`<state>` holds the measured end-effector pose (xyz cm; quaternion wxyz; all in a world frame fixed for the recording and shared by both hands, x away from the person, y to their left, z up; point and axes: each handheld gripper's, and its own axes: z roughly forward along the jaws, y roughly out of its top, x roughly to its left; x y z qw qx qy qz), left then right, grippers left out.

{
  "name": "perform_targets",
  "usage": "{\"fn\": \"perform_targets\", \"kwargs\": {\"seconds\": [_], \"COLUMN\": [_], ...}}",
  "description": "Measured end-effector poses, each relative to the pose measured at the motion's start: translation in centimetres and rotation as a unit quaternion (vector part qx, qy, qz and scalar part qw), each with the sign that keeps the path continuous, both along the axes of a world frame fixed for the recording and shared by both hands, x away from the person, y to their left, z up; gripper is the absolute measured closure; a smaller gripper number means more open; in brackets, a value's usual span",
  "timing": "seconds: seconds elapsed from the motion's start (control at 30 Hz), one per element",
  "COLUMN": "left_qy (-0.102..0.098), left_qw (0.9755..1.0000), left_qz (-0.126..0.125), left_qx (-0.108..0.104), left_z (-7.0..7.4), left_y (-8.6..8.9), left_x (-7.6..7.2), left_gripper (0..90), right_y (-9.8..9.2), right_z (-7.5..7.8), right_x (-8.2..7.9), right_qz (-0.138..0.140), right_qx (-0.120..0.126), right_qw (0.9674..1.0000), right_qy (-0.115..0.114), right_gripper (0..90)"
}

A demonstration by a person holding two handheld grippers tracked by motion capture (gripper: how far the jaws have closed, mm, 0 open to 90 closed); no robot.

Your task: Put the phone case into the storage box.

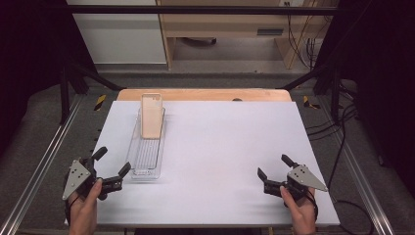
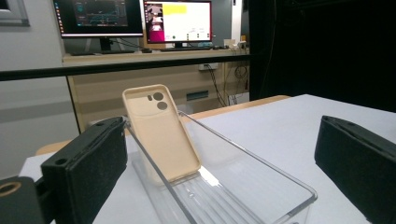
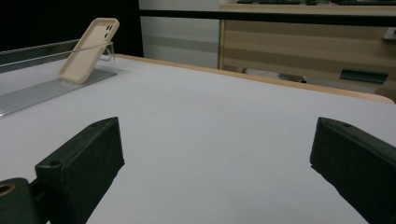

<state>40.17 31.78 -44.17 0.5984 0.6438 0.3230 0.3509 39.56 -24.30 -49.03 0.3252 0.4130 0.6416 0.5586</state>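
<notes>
A beige phone case [image 1: 151, 115] [image 2: 161, 133] [image 3: 88, 50] leans tilted against the far end of a clear plastic tray [image 1: 145, 156] [image 2: 261, 186] [image 3: 32, 91] on the left half of the white table top [image 1: 225, 147]. My left gripper [image 1: 112, 164] [image 2: 219, 179] is open at the table's front left, just left of the tray's near end, with nothing between its jaws. My right gripper [image 1: 275, 168] [image 3: 215, 172] is open at the front right over bare table, far from the tray.
The table has a wooden strip [image 1: 205, 94] along its far edge. Metal rails [image 1: 44, 152] run along both sides. Beyond the table stand a wooden desk [image 2: 154, 79] with monitors [image 2: 177, 21] and hanging cables [image 1: 303, 44]. Black curtains close off the sides.
</notes>
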Motion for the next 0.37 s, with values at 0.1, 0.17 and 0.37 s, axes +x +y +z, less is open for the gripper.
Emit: {"fn": "perform_targets", "kwargs": {"seconds": [0.1,0.17,0.37], "left_qy": [0.004,0.007,0.016], "left_qw": [1.0000,1.0000,0.9998], "left_qz": [-0.002,-0.003,-0.010], "left_qx": [-0.002,-0.001,-0.001], "left_z": [-0.3,-0.6,-1.1], "left_y": [-0.2,-0.2,-0.5], "left_x": [0.0,0.0,0.1], "left_gripper": [1.9,1.9,1.9], "right_y": [-0.2,-0.3,-0.2], "right_z": [-0.1,-0.2,-0.5], "right_x": [0.1,0.4,0.7], "right_qz": [-0.010,-0.017,-0.020], "right_qx": [0.000,-0.003,-0.003], "right_qw": [0.9999,0.9997,0.9996], "right_qy": [-0.011,-0.016,-0.018], "right_gripper": [2.8,2.7,2.7]}}
